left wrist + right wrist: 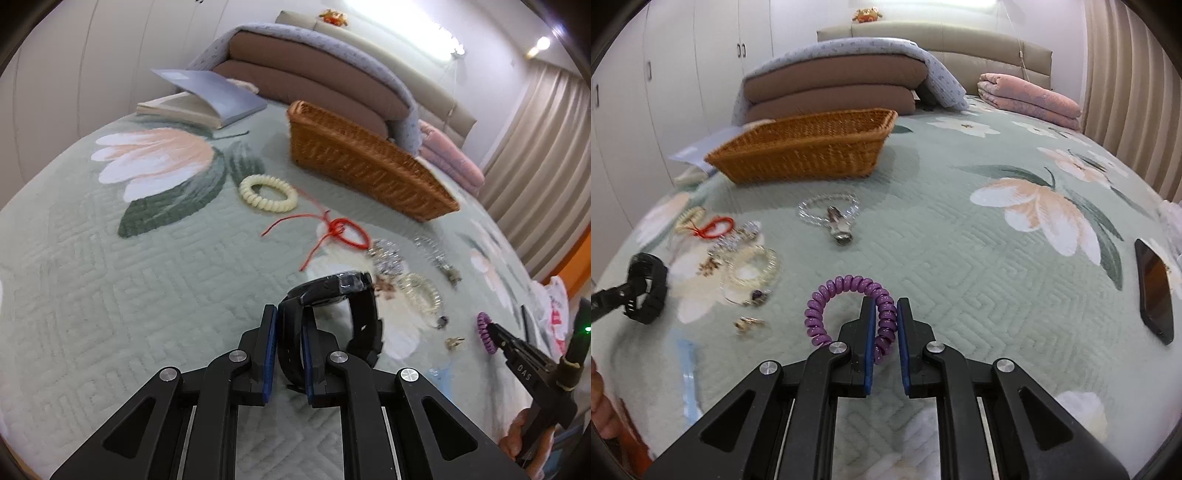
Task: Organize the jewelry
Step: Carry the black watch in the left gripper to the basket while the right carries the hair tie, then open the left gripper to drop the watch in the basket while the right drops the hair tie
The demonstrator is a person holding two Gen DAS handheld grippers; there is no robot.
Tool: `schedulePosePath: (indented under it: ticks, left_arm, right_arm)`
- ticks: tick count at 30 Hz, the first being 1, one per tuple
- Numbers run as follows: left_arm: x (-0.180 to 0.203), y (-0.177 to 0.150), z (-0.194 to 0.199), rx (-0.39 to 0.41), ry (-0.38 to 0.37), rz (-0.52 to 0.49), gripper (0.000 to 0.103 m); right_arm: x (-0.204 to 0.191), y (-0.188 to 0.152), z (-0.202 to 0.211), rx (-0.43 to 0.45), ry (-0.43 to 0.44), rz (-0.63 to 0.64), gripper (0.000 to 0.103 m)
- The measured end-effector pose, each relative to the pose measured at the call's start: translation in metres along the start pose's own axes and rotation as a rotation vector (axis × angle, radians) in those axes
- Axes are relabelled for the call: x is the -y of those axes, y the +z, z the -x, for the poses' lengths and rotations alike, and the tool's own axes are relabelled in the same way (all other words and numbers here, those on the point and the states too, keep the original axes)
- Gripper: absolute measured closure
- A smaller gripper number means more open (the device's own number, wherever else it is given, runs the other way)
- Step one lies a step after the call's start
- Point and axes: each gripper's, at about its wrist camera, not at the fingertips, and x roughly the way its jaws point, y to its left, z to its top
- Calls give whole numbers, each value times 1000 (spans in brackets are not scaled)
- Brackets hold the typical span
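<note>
While our left gripper [289, 341] clamps the black watch [334, 314], our right gripper [886, 328] pinches the purple coil tie [846, 310]; wicker basket [801, 147] at eleven o'clock.

A bed [960, 236] fills the scene, spread with a pale green quilted cover printed with large peach and white flowers [1041, 214]. At the far end stands a beige padded headboard [942, 40] with a small orange toy [867, 14] on top. Before it lie two stacked brown cushions [831, 88] under a blue-grey blanket [938, 77], and to the right a folded pink quilt [1030, 99]. White wardrobes [665, 74] line the left wall. Beige curtains [1134, 92] hang at the right. A bright strip light [402, 27] glows above the headboard.
</note>
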Motion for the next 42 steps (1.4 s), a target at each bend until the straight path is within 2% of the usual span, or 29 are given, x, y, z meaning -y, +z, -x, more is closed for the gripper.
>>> schedulePosePath:
  ticks: [7,12,17,23,28,32,37,39,42]
  left_arm:
    - [17,0,4,36,-16,-51,91]
    - [29,15,14,71,-58,-63,91]
    - [51,57,25,124,-74,-97,91]
    - [85,135,14,201,-73,-155,91]
    - [100,195,-37,182,-52,-158,91]
    - [102,226,-101,110,-13,-160,91]
    - [98,225,-163,17,14,-172,91]
    - [97,219,-175,-17,18,-185,91]
    - [95,216,-186,-49,25,-181,91]
  right_arm:
    - [-15,10,10,38,23,20,89]
    - [-34,46,21,95,20,87,89]
    - [-46,110,26,209,0,119,89]
    - [-48,181,-11,235,13,98,89]
    - [-48,223,-72,165,39,65,89]
    - [-50,231,-125,64,55,60,89]
    - [-52,219,-172,-60,62,79,89]
    - [-52,215,-183,-101,61,79,89]
    - [-50,210,-185,-117,71,77,89]
